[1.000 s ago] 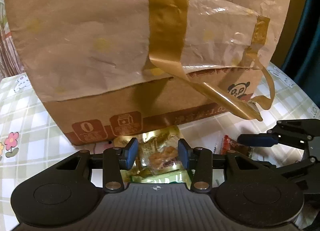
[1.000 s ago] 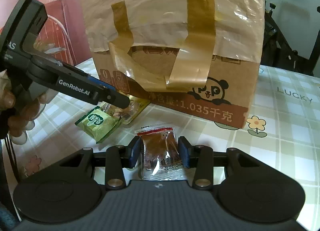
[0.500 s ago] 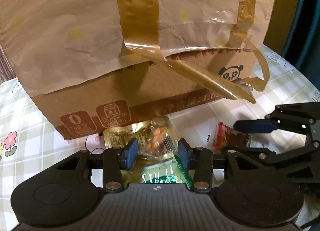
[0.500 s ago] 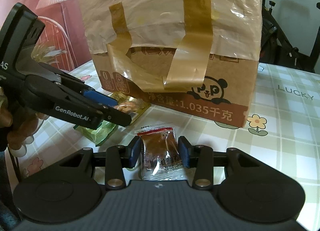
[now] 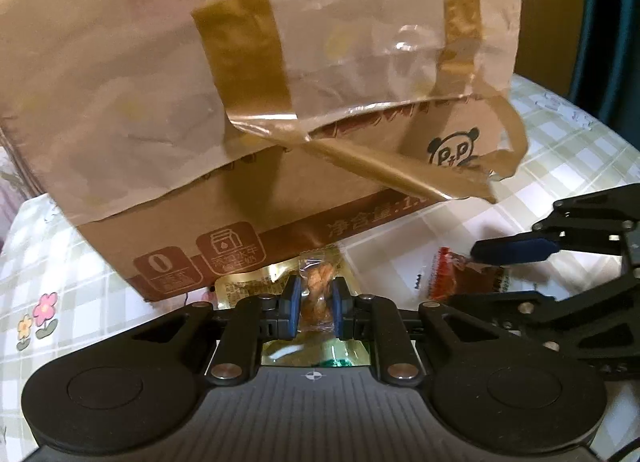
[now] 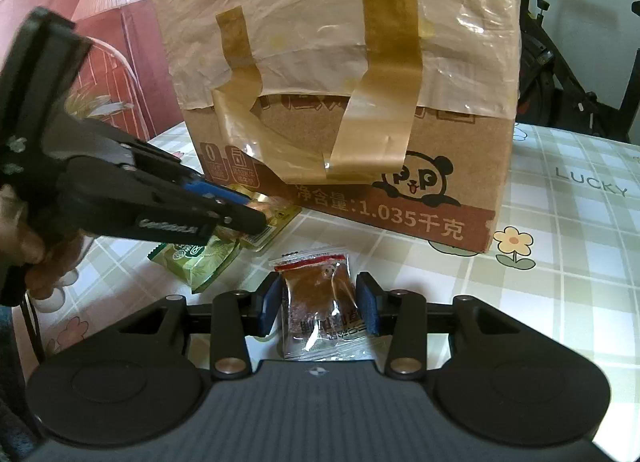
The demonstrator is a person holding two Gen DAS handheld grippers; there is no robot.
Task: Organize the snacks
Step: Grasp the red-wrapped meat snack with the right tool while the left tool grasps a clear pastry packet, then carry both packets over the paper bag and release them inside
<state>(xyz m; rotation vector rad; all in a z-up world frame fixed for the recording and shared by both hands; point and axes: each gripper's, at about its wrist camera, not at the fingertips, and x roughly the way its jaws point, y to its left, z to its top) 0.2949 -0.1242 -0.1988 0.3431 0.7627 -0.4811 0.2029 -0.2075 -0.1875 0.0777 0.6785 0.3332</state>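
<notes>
Your left gripper [image 5: 314, 304] is closing its jaws on a gold snack packet [image 5: 316, 294] with orange-brown pieces showing through its clear window; in the left wrist view the blue pads [image 5: 293, 304] already sit against both sides of it. That packet lies on the tabletop [image 6: 568, 246] right at the foot of the cardboard box [image 6: 400, 165], near the box's left front corner as the right wrist view shows it. A green snack packet [image 6: 200, 262] lies just beside it, partly under your left gripper.

Your right gripper [image 6: 318, 304] is clamped on a clear packet with a red strip and a dark brown snack [image 6: 318, 298], pads against both its edges. It lies toward the near edge of the tabletop, out in front of the box's panda print [image 6: 416, 179].

The box is draped in a crumpled clear bag [image 6: 312, 25], with loose brown tape strips [image 6: 380, 101] hanging over its front. The checked tablecloth carries flower prints [image 6: 514, 246].
</notes>
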